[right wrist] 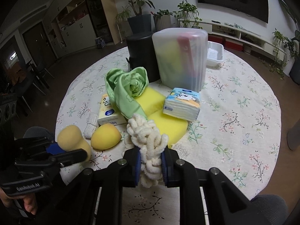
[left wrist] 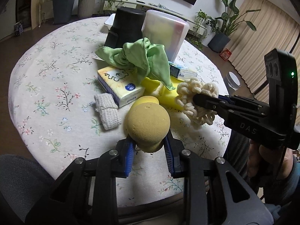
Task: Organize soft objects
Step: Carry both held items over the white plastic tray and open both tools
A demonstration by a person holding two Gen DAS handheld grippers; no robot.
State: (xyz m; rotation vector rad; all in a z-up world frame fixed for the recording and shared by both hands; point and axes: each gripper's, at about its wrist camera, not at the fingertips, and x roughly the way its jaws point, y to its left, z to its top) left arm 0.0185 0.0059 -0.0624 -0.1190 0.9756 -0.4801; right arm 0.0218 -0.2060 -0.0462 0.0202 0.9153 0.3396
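Note:
My left gripper [left wrist: 149, 146] is shut on a tan gourd-shaped sponge [left wrist: 148, 125], held just above the table; it also shows in the right wrist view [right wrist: 72, 137]. My right gripper [right wrist: 150, 161] is shut on a cream chenille scrubber [right wrist: 148, 140], also seen in the left wrist view [left wrist: 198, 99]. A yellow egg-shaped sponge [right wrist: 106, 136], a green cloth [right wrist: 127, 90], flat yellow sponges [right wrist: 155, 101], a knitted beige pad [left wrist: 107, 110] and two tissue packs [right wrist: 182, 104] [left wrist: 120, 86] lie on the table.
A translucent plastic container [right wrist: 180, 58] and a black cylinder [right wrist: 139, 54] stand at the back of the round floral table [right wrist: 243, 112]. A white tray [right wrist: 215, 54] sits behind them. A glass [left wrist: 233, 80] stands at the table's right edge.

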